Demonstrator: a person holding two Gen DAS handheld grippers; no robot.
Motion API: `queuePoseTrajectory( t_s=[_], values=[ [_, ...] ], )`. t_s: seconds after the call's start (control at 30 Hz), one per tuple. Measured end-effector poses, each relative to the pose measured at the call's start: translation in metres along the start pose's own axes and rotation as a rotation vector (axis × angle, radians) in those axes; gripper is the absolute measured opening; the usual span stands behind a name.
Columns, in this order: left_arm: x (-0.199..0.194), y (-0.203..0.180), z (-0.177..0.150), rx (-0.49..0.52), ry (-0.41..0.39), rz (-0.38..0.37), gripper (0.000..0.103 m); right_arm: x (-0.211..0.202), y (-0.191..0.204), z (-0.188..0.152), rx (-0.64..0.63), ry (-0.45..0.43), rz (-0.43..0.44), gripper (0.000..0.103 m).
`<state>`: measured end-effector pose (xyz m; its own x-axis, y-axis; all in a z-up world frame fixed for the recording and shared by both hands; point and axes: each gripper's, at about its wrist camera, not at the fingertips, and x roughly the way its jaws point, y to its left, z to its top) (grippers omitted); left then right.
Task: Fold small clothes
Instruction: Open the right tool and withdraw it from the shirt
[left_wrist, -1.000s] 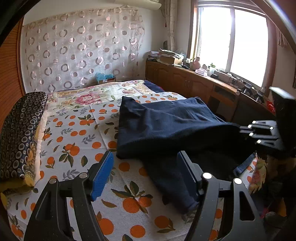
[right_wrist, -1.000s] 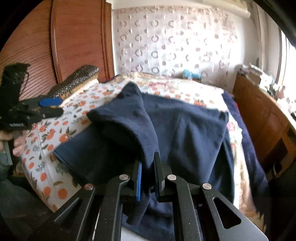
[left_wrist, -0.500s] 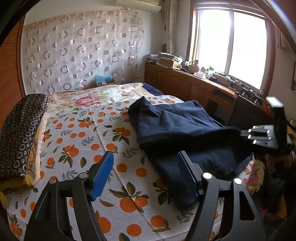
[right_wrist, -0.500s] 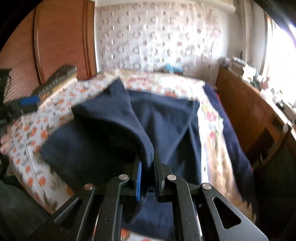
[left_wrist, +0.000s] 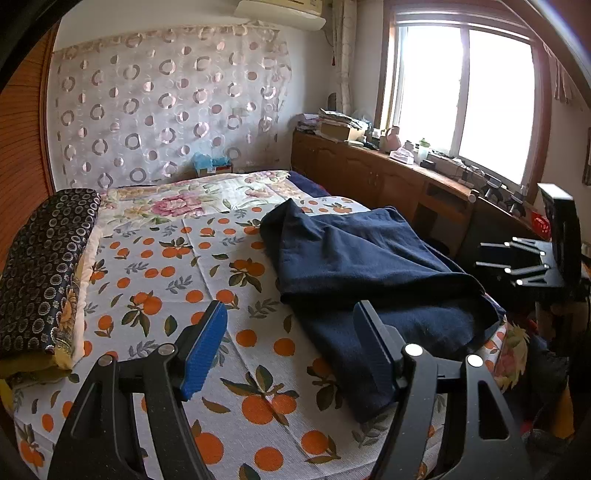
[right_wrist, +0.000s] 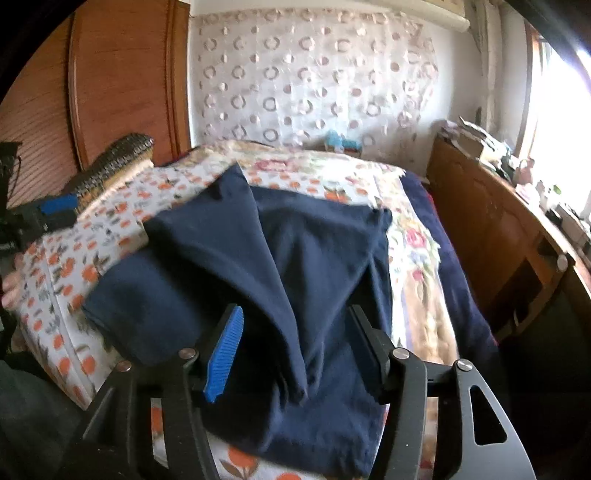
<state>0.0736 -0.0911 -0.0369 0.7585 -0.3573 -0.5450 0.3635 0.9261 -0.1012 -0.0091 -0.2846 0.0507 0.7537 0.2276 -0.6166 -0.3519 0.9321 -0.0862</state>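
Observation:
A dark navy garment (left_wrist: 369, 269) lies folded over itself on the orange-print bedsheet (left_wrist: 155, 280), toward the bed's right side. My left gripper (left_wrist: 291, 339) is open above the sheet just left of the garment's near edge, with nothing between its fingers. In the right wrist view the same navy garment (right_wrist: 295, 258) fills the middle, a raised fold running toward the camera. My right gripper (right_wrist: 295, 343) has its jaws opening, and that fold sits loosely between the fingers with neither pad pressing on it. The right gripper (left_wrist: 513, 262) also shows at the right edge of the left wrist view.
A dark patterned folded quilt (left_wrist: 40, 266) lies along the bed's left side. A wooden cabinet (left_wrist: 388, 184) with clutter runs under the window on the right. A floral blanket (left_wrist: 192, 199) covers the bed's far end. A person's hand (right_wrist: 11, 284) shows at the left.
My right gripper's jaws went from shut on the navy fold to spread apart, releasing it. The garment's folded flap was carried rightward across the bed and now lies flatter. The left gripper stayed put.

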Motion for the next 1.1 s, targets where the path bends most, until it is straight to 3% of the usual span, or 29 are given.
queuePoseTrajectory(
  t_s=[0.1, 0.3, 0.6, 0.8, 1.0, 1.1],
  values=[
    [-0.001, 0.002, -0.001, -0.002, -0.003, 0.006, 0.072, 0.006, 0.009, 0.009, -0.032, -0.007, 0.009, 0.060],
    [-0.004, 0.010, -0.001, -0.016, -0.015, 0.023, 0.072, 0.043, 0.038, 0.038, -0.095, 0.009, 0.108, 0.060],
    [-0.009, 0.027, -0.003, -0.051, -0.029, 0.042, 0.072, 0.112, 0.091, 0.072, -0.193, 0.110, 0.258, 0.060],
    [-0.009, 0.032, -0.007, -0.060, -0.026, 0.043, 0.072, 0.150, 0.116, 0.082, -0.271, 0.181, 0.282, 0.060],
    [-0.007, 0.031, -0.009, -0.059, -0.018, 0.034, 0.072, 0.178, 0.127, 0.080, -0.304, 0.213, 0.243, 0.060],
    [-0.006, 0.030, -0.010, -0.057, -0.015, 0.030, 0.072, 0.179, 0.121, 0.080, -0.272, 0.186, 0.248, 0.041]
  ],
)
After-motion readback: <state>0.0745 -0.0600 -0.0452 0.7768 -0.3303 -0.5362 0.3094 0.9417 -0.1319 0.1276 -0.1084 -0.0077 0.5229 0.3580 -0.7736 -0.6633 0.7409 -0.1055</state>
